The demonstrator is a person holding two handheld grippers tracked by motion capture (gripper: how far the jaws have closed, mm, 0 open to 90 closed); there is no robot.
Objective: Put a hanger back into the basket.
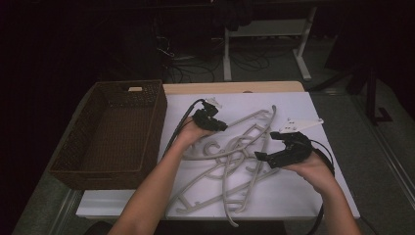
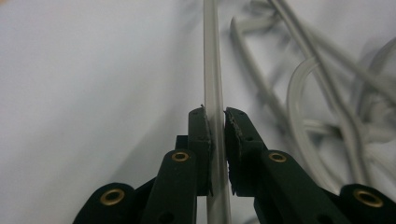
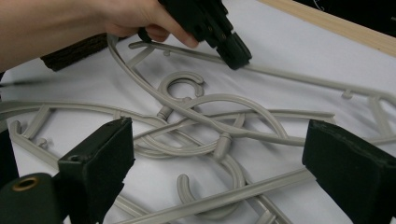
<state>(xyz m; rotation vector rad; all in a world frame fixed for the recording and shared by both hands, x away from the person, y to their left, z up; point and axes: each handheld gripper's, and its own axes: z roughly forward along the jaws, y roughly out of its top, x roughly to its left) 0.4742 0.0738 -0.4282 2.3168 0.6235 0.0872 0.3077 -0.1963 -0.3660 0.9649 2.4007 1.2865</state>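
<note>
Now left gripper [image 1: 215, 122] clamped on a hanger bar [image 2: 214, 84]; right gripper [image 1: 268, 147] hangs wide apart over the hangers [image 1: 230, 161].

High view: grey hangers tangled on the white table [image 1: 323, 196], wicker basket [image 1: 115, 132] at left, both hands in. Left gripper view alone shows the pinch up close, bar running straight between its pads [image 2: 204, 135]. Right gripper view shows its own jaws spread, hooks [image 3: 180, 84] between them, and farther off the left gripper's tip [image 3: 236, 53] on the bar.
</note>
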